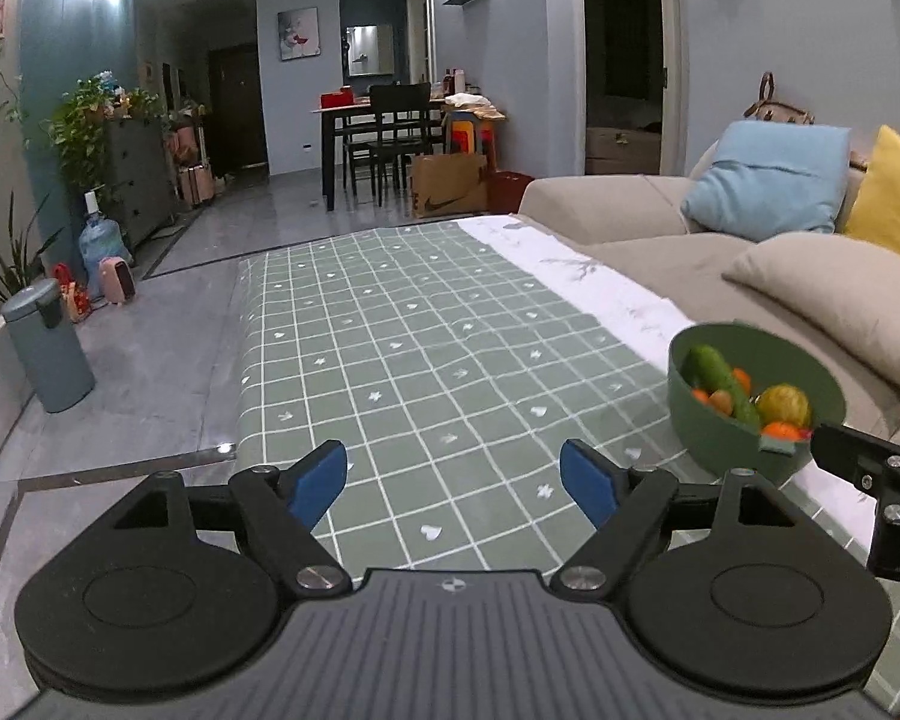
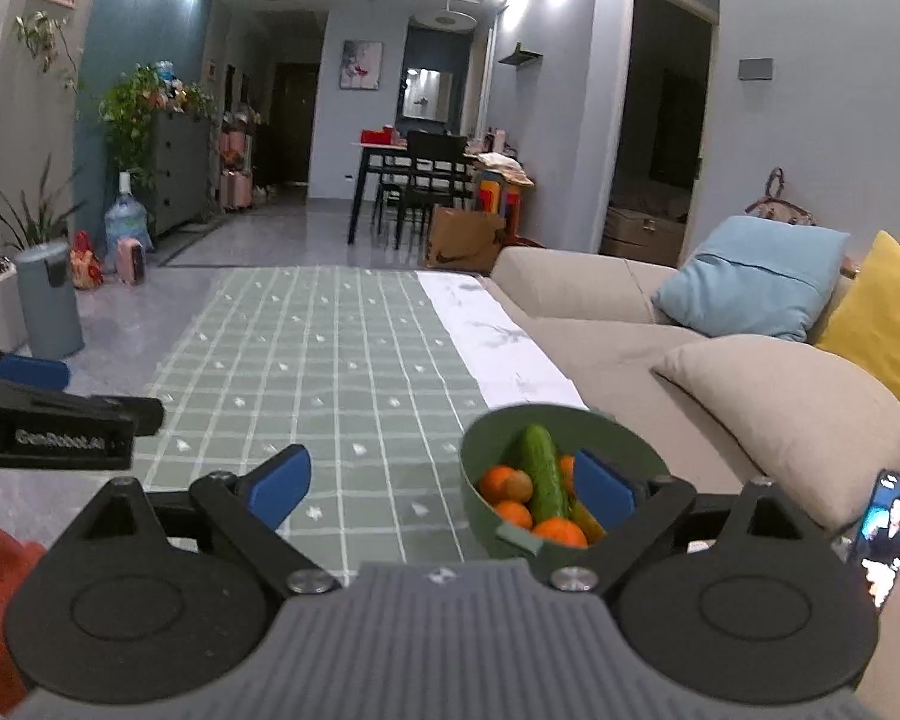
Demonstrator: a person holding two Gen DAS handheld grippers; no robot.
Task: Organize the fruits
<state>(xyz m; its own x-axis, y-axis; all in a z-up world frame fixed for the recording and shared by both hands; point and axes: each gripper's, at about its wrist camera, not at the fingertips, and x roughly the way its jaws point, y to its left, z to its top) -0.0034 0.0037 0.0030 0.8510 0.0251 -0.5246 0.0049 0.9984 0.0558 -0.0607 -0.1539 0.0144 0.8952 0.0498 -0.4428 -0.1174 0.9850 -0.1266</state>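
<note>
Now the green bowl (image 2: 498, 516) of oranges (image 2: 561, 531) and a cucumber (image 2: 541, 474) is set on the checked tablecloth (image 1: 426, 348), beside the sofa (image 2: 600, 324). Both the left gripper (image 1: 453, 483) and right gripper (image 2: 441, 489) are spread wide, with nothing held.

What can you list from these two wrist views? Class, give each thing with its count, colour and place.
bowl: one, green, on the checked cloth near the sofa
cucumber: one, green, leaning in the bowl
oranges: several, orange, in the bowl
tablecloth: one, green checked, over the low table
sofa: one, beige, right of the table
cushions: three, blue, yellow and beige, on the sofa
bin: one, grey-blue, on the floor at left
phone: one, screen lit, at right edge
left gripper: one, black with blue pads, open, empty
right gripper: one, black with blue pads, open, empty
</note>
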